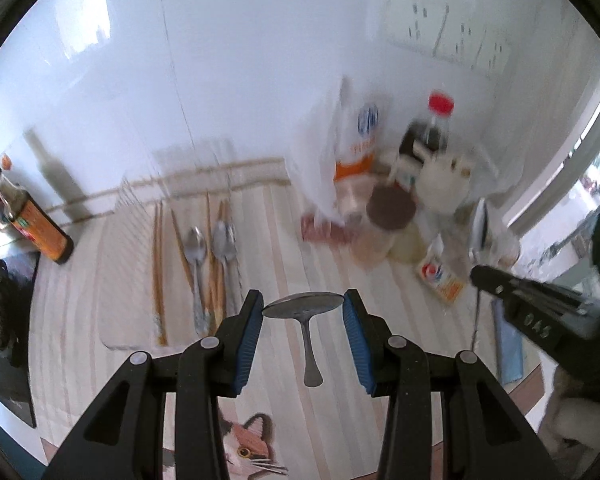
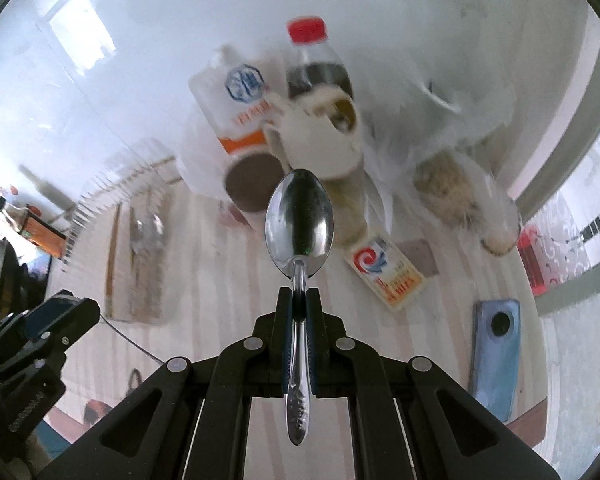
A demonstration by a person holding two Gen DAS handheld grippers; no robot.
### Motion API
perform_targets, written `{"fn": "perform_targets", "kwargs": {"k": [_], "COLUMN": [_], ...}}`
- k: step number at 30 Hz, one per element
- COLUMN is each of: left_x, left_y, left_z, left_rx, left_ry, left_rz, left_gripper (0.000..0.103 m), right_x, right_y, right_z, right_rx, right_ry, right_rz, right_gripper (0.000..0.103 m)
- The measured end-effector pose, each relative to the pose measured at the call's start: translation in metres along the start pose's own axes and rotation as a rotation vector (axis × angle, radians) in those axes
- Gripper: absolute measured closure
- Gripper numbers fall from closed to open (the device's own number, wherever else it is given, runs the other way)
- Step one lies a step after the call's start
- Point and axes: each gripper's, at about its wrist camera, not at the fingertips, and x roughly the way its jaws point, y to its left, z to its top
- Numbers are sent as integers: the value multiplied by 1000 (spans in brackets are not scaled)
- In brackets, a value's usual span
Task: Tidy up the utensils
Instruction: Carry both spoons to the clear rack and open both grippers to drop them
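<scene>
The right gripper [image 2: 299,294] points forward over the striped table [image 2: 204,280], its fingers pressed together on the neck of a metal spoon [image 2: 300,216] — bowl ahead of the tips, patterned handle running back between the pads toward the camera. The left gripper [image 1: 303,307] is held level and low over the same table [image 1: 340,264], jaws spread wide, and a second spoon [image 1: 305,307] sits in the gap between the blue pads [image 1: 249,330], bowl crosswise and handle toward the camera; whether the pads touch it cannot be told. Off to the left of that gripper lies a clear tray [image 1: 112,280] holding wooden chopsticks [image 1: 159,264] and several spoons [image 1: 210,244] side by side. Ahead and to the right stands a crowded cluster — a white jug with an orange band [image 1: 354,140], a red-capped dark bottle [image 1: 434,128], a brown-lidded jar [image 1: 388,216], a white mug [image 2: 320,136] and a small carton lying flat [image 2: 384,272]. A blue phone [image 2: 496,356] lies near the table's right edge, and a dark sauce bottle [image 1: 32,224] stands at the far left. A cat picture [image 1: 248,444] shows on the cloth beneath the left gripper.
</scene>
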Motion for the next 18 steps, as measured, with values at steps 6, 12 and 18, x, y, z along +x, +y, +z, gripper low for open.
{"fn": "perform_targets", "kwargs": {"k": [6,12,18], "left_x": [-35,-46,-29], "left_y": [29,69,117], "left_z": [33,56,64], "left_rx": [-41,-109,-178], "left_ry": [-62,-82,-39], "left_rz": [14,48,96], "left_gripper": [66,66,66], "right_x": [-20,-17,14], "right_y": [29,77,131], "right_z": [28,57,76], "right_rx": [-6,-29,-46], "right_ry": [-46,-46,12], "right_rz": [80,195,294], "right_gripper": [97,97,97]}}
